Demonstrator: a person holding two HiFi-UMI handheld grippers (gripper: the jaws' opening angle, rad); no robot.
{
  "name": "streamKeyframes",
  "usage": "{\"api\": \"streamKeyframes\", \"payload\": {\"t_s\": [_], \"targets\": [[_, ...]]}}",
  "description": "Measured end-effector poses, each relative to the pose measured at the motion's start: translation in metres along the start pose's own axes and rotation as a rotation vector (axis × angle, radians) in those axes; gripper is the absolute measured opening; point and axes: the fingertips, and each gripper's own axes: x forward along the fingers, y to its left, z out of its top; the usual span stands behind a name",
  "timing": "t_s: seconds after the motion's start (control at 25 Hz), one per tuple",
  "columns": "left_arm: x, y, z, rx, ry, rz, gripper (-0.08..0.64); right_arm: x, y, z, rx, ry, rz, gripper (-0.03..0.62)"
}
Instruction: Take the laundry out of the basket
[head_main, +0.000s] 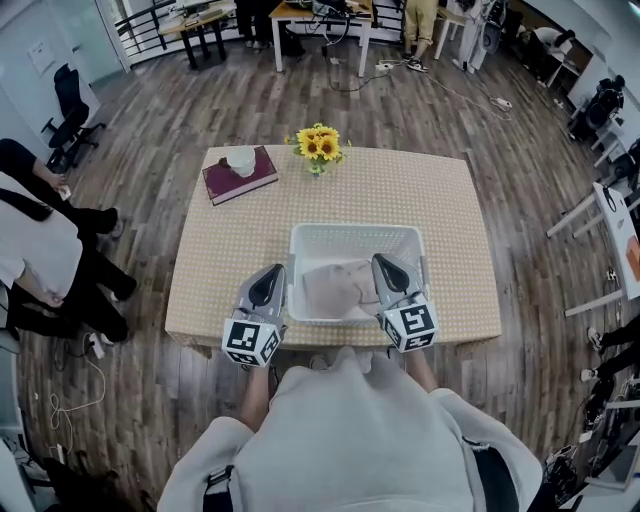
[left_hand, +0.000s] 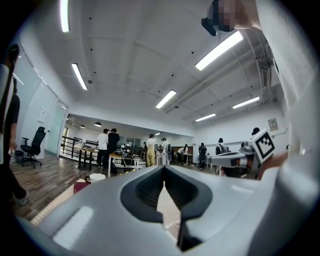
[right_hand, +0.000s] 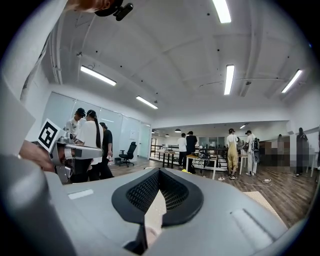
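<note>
At the table's (head_main: 440, 200) six o'clock edge sits a white plastic basket (head_main: 355, 232), and the laundry (head_main: 335, 285), a pale pinkish-beige bundle, lies crumpled inside it, filling most of the floor. The left gripper (head_main: 270, 278) hangs just outside the basket's nine o'clock wall, and the right gripper (head_main: 388, 270) sits over the three o'clock wall. Both are level, noses toward twelve o'clock. In the left gripper view the left gripper's (left_hand: 164, 172) jaws meet at the tips with nothing between them. The right gripper view shows the same of the right gripper (right_hand: 159, 175): pressed together and empty.

Nothing is grasped yet, so the step in hand looks like the approach. To do it well, I would part the jaws wide before descending, tip the noses down into the basket, and bite a raised fold near the bundle's middle rather than a loose edge. The cloth should then come up clear of the rim. The basket looks light and may ride up with the cloth, so one gripper could steady the rim.

At the basket's twelve o'clock stand sunflowers (head_main: 318, 145), and at ten o'clock a red book (head_main: 240, 178) under a cup (head_main: 240, 158), both well apart from the work.
</note>
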Motion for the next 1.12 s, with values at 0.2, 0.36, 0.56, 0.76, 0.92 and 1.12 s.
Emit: {"api": "streamKeyframes", "payload": {"t_s": [0.2, 0.36, 0.56, 0.76, 0.92, 1.12], "targets": [[0.01, 0.015, -0.003, -0.009, 0.007, -0.005, 0.011, 0.011, -0.003, -0.003, 0.009, 0.015, -0.015, -0.002], [0.017, 0.02, -0.01, -0.017, 0.017, 0.007, 0.011, 0.011, -0.01, -0.012, 0.022, 0.028, -0.02, -0.002], [0.023, 0.024, -0.013, -0.015, 0.035, 0.05, 0.011, 0.015, -0.028, -0.016, 0.04, 0.033, -0.011, -0.002], [0.03, 0.022, -0.01, -0.01, 0.052, 0.093, 0.011, 0.023, -0.043, -0.011, 0.058, 0.024, 0.022, -0.002], [0.035, 0.025, -0.016, -0.015, 0.078, 0.12, 0.011, 0.031, -0.045, -0.012, 0.07, 0.026, 0.052, -0.002], [0.033, 0.04, -0.026, -0.038, 0.117, 0.154, 0.011, 0.044, -0.042, -0.021, 0.083, 0.065, 0.075, -0.002]]}}
